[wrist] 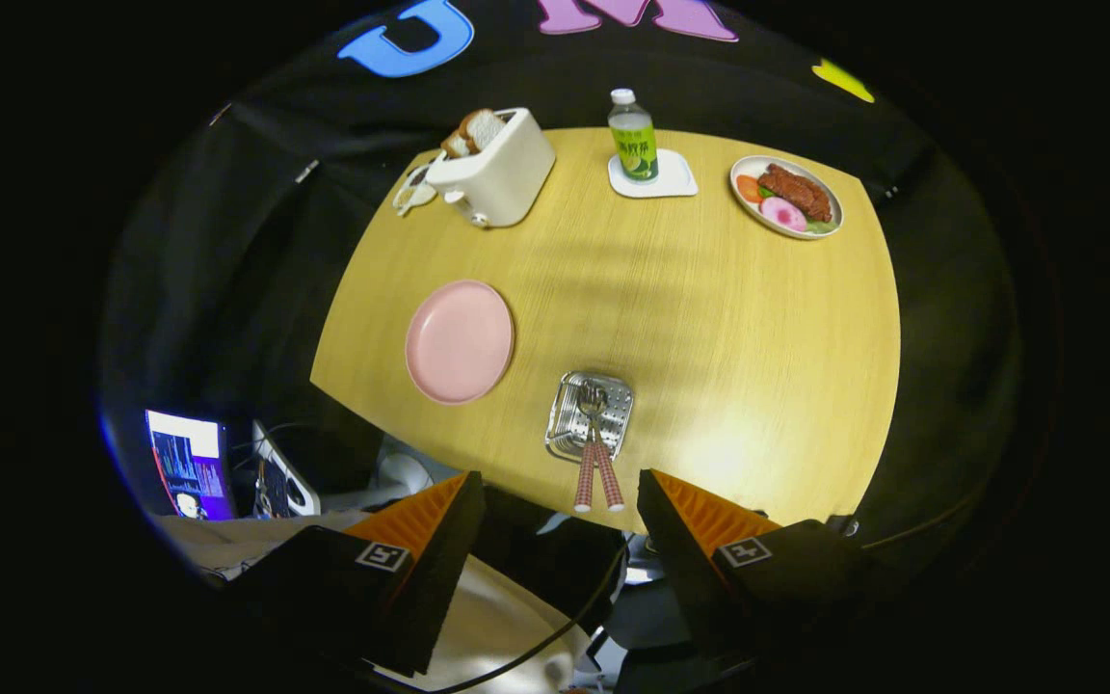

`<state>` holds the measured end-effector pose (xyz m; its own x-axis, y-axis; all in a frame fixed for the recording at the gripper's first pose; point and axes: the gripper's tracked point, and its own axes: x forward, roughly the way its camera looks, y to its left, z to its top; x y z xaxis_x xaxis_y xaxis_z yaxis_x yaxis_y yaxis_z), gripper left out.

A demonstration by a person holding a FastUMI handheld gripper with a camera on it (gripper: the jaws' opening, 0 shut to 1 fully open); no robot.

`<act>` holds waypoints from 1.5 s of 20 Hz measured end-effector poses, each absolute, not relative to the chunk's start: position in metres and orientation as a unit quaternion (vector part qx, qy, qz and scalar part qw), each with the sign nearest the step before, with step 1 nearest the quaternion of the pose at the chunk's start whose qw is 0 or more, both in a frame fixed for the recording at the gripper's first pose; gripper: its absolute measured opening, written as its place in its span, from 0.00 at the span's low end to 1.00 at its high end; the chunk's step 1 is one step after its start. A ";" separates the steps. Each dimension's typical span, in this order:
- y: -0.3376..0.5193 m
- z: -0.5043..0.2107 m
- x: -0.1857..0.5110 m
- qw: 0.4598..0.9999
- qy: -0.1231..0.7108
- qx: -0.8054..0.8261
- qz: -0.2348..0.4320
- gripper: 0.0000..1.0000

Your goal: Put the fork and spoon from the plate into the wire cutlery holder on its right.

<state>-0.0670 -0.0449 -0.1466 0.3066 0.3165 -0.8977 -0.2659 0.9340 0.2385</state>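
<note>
Fingers [420, 540] spread wide apart, holding nothing, gripper [560, 520] hanging high above the near table edge. Just ahead, centred between the fingertips: wire cutlery holder [590, 414] on the wooden table [709, 318], with fork [587, 453] and spoon [603, 458] both lying in it, heads inside the basket, patterned handles sticking out over its near rim toward the fingers. Which head is which is hard to tell at this size. Pink plate [459, 340] sits beyond the left finger, just left of the holder, bare. Judged from this, both pieces are already placed and the task looks done or nearly so. Risks: the handles overhang the holder rim and reach close to the table edge, so a careless downward pass of the fingers could clip them and flip cutlery or holder off the table. The holder is light mesh, likely to slide if nudged. Far beyond the fingers: toaster [497, 166] with bread, bottle [633, 137] on a coaster, food plate [786, 196], all well apart from the work area.
</note>
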 end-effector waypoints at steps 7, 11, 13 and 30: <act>-0.045 -0.112 -0.069 0.901 0.412 0.032 0.133 1.00; -0.038 -0.066 -0.063 0.950 0.292 0.021 0.109 1.00; -0.037 -0.036 -0.063 0.969 0.227 -0.002 0.098 0.99; -0.002 0.071 -0.042 0.997 -0.013 0.034 0.061 0.99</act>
